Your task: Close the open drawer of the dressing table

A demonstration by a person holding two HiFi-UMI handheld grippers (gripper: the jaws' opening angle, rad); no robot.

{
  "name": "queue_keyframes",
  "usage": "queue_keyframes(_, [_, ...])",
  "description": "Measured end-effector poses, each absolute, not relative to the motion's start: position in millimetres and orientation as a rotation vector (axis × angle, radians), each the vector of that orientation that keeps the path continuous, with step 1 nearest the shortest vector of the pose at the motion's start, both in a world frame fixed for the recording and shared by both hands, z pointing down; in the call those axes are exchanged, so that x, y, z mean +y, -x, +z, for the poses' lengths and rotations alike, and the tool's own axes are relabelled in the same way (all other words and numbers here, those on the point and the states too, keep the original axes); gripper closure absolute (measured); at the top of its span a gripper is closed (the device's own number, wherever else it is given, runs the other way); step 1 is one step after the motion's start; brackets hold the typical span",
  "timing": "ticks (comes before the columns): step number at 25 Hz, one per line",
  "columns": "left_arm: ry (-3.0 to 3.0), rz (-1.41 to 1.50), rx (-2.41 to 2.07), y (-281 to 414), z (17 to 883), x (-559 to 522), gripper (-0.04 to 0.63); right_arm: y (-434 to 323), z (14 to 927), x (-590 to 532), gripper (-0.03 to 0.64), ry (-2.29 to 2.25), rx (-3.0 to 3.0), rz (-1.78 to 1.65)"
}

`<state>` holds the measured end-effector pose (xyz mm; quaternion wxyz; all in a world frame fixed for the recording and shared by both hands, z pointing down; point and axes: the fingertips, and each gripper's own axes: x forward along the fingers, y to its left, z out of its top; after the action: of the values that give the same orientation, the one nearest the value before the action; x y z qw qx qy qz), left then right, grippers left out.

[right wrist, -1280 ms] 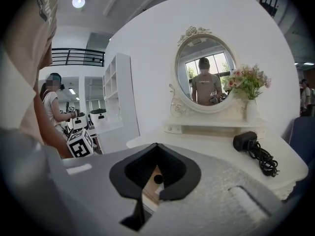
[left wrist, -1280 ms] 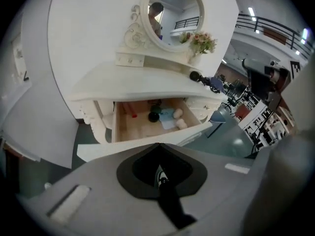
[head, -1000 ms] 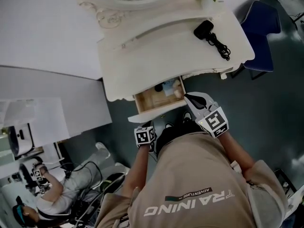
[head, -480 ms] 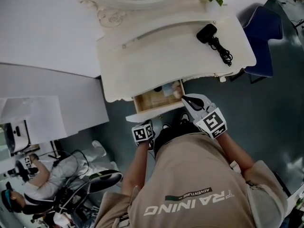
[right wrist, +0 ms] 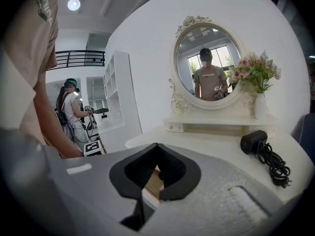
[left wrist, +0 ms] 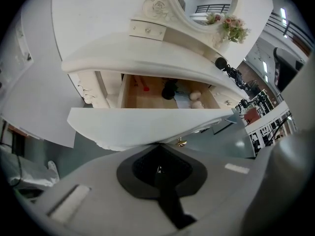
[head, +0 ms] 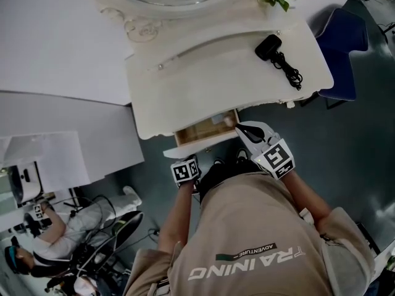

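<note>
The drawer (head: 207, 129) sits partly out under the front edge of the dressing table (head: 185, 85). A strip of its wooden floor and a few small things inside are showing.

The left tongs (head: 185, 165) are closed with nothing between them. Their tip appears to rest against the lower edge of the drawer front (left wrist: 147, 124), just beside the gold knob (left wrist: 181, 142). The right tongs (head: 245, 130) are also closed and empty, at the drawer's right front corner.

We'd push both sides evenly and straight in so the drawer doesn't skew on its runners. We'd stay off the knob and ease up near the end so the contents don't jolt.

Against a second ago, less of the drawer's inside shows and both tongs sit nearer the table. The black charger (head: 269, 44) on the surface (head: 203, 66) hasn't moved.
</note>
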<state>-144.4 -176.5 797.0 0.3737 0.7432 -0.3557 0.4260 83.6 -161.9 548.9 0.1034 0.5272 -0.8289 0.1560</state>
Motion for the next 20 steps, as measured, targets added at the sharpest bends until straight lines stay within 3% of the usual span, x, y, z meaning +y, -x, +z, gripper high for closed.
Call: queue_keyframes(20, [-1.898,1.042,-0.792,123.2,801.5,-229.7,0.578,-85.2,528.3,-210.7,0.615,-1.608,-2.330,0.474])
